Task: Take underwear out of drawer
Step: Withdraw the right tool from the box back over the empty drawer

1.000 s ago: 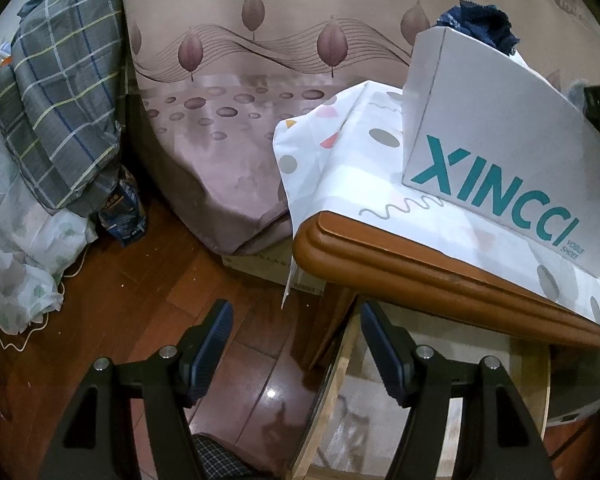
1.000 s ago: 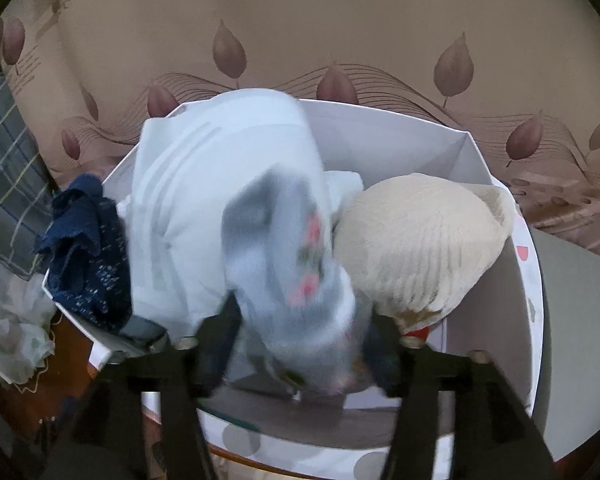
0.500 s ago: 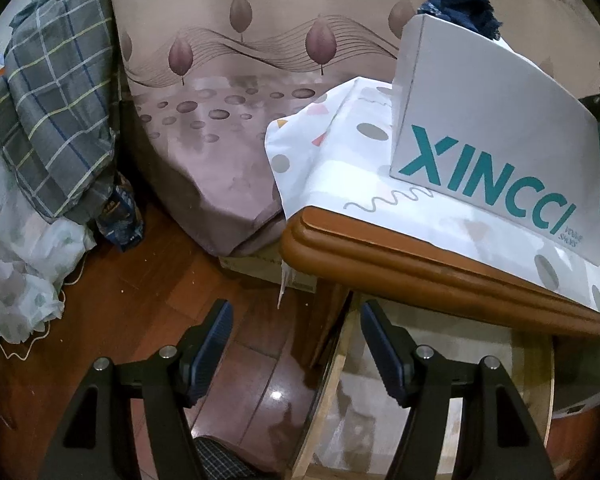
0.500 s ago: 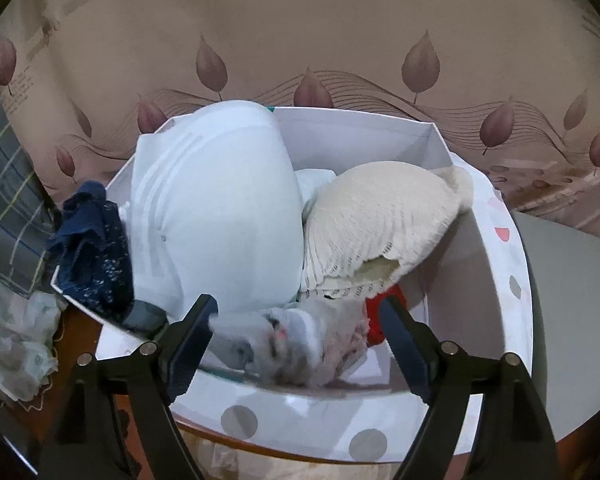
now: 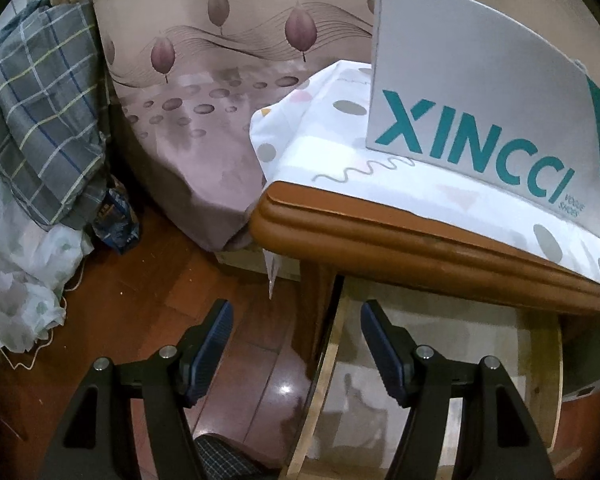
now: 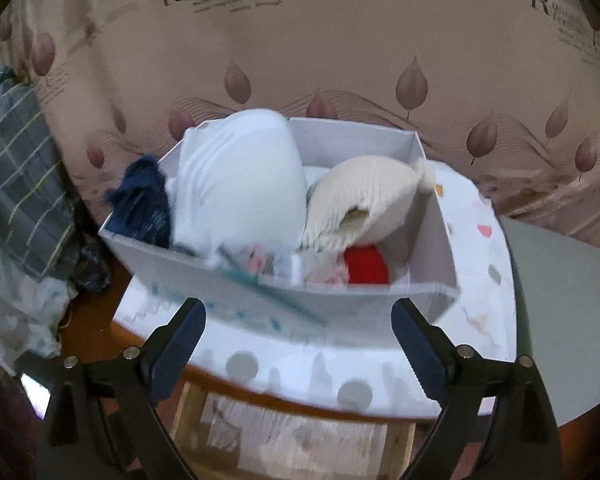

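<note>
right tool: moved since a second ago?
Yes. The right tool has backed away from the white box, which now sits farther off and whole in view. Its jaws have just been opening; nothing is between them.

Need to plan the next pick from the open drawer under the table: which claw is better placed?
Probably left. The left claw hangs open over the drawer edge. The right claw, jaws just opened and empty, faces the white box on top.
</note>
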`<state>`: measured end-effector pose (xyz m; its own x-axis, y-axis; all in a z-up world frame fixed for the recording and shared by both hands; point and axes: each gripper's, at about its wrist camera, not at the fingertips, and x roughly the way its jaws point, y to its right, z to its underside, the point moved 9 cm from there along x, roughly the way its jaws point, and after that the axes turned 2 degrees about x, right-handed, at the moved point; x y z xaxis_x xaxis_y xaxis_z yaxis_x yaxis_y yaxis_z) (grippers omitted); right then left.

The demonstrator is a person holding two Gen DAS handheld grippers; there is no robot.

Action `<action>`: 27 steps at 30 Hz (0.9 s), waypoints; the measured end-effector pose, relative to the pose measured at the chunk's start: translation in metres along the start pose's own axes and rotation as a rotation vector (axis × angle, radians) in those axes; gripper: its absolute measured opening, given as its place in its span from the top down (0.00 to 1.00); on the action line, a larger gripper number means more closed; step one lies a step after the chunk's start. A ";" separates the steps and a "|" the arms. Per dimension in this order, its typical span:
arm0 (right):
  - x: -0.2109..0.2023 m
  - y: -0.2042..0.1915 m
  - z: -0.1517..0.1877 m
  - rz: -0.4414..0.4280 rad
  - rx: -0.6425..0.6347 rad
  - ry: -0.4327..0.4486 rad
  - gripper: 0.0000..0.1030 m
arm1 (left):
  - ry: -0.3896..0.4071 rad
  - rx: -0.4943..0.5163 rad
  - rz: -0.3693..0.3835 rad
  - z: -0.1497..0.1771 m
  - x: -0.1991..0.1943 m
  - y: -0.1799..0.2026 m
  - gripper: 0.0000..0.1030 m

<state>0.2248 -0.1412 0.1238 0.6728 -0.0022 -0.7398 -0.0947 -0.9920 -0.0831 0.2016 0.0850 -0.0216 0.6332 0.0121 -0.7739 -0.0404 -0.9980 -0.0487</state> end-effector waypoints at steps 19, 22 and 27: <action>0.036 0.038 0.179 0.036 -0.016 -0.114 0.07 | -0.016 0.112 0.003 0.034 -0.006 0.037 0.34; 0.042 0.038 0.193 0.043 -0.041 -0.105 0.03 | -0.015 0.114 0.011 0.039 -0.010 0.040 0.34; 0.054 0.040 0.206 0.044 -0.039 -0.095 0.02 | -0.020 0.114 -0.005 0.044 -0.009 0.046 0.34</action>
<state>0.1061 -0.1552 -0.0574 0.5962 -0.0357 -0.8020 -0.0923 -0.9954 -0.0243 0.1596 0.0421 -0.0448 0.6182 0.0193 -0.7858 -0.1257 -0.9844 -0.1231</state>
